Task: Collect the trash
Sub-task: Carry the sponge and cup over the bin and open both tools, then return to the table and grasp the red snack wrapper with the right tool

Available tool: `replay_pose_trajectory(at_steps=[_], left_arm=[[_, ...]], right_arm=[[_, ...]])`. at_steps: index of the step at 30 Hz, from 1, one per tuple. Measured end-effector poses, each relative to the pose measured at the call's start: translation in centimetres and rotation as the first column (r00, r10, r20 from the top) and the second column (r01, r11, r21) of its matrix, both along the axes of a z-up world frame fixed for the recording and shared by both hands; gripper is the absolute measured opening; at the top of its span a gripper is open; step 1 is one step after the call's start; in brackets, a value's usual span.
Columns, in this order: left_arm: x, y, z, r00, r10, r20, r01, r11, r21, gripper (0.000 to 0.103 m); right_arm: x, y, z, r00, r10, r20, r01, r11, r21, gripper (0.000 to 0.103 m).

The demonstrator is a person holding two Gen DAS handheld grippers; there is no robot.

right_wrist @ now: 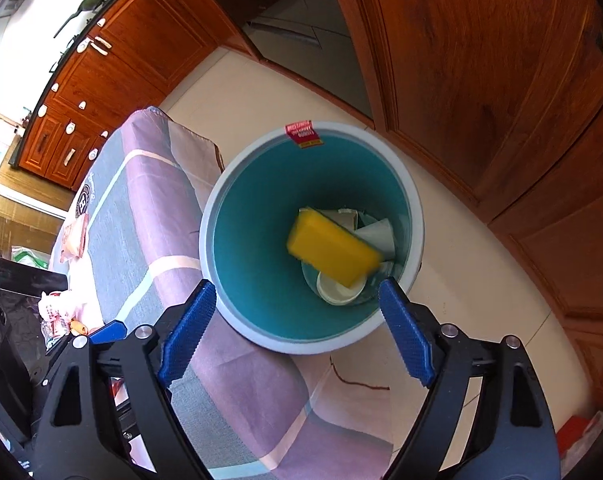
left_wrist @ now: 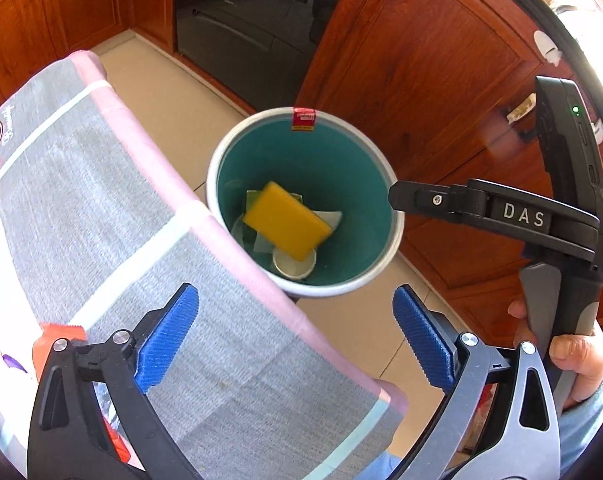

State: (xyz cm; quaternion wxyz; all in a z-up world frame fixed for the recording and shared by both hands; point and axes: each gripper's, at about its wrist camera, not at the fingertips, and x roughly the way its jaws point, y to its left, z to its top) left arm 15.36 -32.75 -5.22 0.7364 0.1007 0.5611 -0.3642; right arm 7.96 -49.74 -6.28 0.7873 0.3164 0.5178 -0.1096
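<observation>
A teal bin with a pale rim and a red sticker stands on the floor beside the table. Inside it, a yellow sponge rests tilted over a white cup and crumpled white paper. My left gripper hangs open over the table edge and the bin's near rim, with nothing between its blue pads. The right wrist view looks into the same bin, with the sponge, cup and paper inside. My right gripper is open above the near rim and holds nothing.
A table under a grey and pink cloth lies left of the bin, with wrappers and an orange packet on it. Wooden cabinet doors stand behind and to the right. A hand holds the right tool. Beige floor tiles surround the bin.
</observation>
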Motion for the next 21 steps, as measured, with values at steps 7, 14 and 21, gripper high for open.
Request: replay_pose_trajectory(at_steps=[7,14,21], left_arm=[[-0.2,1.9,0.2,1.0,0.022,-0.009,-0.022,1.0,-0.017,0.098],[-1.1,4.7,1.5,0.999,0.051,-0.001,-0.05,0.998,-0.038,0.098],[-1.7,8.6,2.8,0.995,0.1,0.019,-0.099,0.994,-0.048,0.098]], right_arm=[[0.1,1.4,0.3,1.0,0.005,-0.016,-0.005,1.0,-0.003,0.085],[0.1,3.9,1.5,0.999,0.042,-0.011,-0.043,0.999,-0.022,0.085],[0.2,7.2,2.9,0.996,0.087,-0.003,-0.087,0.995,-0.044,0.085]])
